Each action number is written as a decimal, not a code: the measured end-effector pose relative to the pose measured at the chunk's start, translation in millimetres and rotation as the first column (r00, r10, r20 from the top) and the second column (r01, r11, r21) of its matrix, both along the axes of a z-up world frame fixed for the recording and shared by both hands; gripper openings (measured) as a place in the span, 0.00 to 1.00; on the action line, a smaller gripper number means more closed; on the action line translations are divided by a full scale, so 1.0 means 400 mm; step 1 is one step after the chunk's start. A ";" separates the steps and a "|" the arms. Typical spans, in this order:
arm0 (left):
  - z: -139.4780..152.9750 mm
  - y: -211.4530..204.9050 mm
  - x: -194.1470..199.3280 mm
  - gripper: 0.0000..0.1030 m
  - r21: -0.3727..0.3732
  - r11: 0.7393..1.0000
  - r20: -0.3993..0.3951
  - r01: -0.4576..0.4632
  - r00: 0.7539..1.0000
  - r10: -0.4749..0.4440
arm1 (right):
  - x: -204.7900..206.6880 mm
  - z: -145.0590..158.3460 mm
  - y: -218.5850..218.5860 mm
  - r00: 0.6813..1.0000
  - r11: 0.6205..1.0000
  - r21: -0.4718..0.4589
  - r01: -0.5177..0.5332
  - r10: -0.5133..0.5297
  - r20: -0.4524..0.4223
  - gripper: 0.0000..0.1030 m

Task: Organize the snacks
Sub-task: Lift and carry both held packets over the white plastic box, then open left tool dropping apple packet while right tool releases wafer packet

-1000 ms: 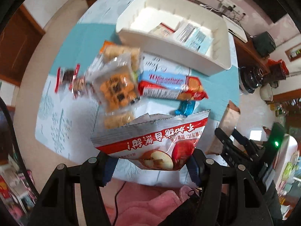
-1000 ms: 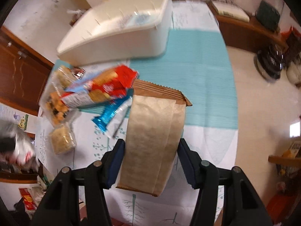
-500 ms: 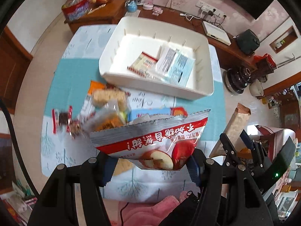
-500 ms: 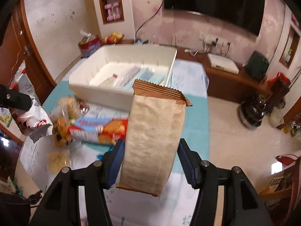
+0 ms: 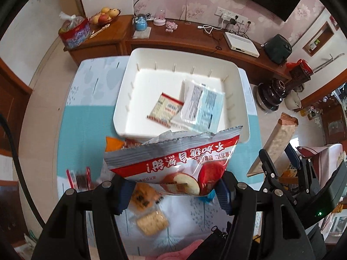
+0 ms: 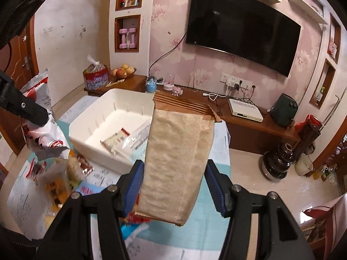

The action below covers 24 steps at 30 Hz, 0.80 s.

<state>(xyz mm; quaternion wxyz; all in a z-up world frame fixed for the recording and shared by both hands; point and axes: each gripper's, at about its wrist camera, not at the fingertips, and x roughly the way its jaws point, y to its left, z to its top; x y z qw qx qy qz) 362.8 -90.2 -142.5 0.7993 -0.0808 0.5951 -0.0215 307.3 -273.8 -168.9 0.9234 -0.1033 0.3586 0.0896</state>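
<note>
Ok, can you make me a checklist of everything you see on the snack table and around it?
Surface: table with a teal and white patterned cloth.
Job's things: white bin holding a small cracker packet and a clear-wrapped packet; loose snacks lie in front of it, including a cracker pack.
Clutter: fruit bowl and red bag on the wooden sideboard.
Grippers: left gripper shut on a red and white apple snack bag; right gripper shut on a brown paper bag; both lifted off the table.
Cables: white cable running to the wall sockets.
Surroundings: television, pink wallpaper, pink dumbbells.
</note>
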 end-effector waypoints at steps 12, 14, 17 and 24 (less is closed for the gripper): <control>-0.076 0.035 0.132 0.62 -0.053 0.996 0.135 0.078 0.988 -0.070 | 0.118 -0.029 0.027 0.995 0.997 0.021 0.069 -0.070 0.076 0.56; -0.092 0.035 0.149 0.62 -0.050 0.995 0.142 0.089 0.987 -0.081 | 0.137 -0.036 0.030 0.994 0.997 0.028 0.076 -0.078 0.075 0.56; -0.110 0.033 0.167 0.62 -0.030 0.995 0.153 0.100 0.984 -0.094 | 0.160 -0.045 0.038 0.994 0.996 0.028 0.082 -0.084 0.073 0.57; -0.129 0.022 0.180 0.69 -0.041 0.993 0.143 0.110 0.984 -0.103 | 0.192 -0.064 0.048 0.994 0.994 0.024 0.105 -0.105 0.032 0.61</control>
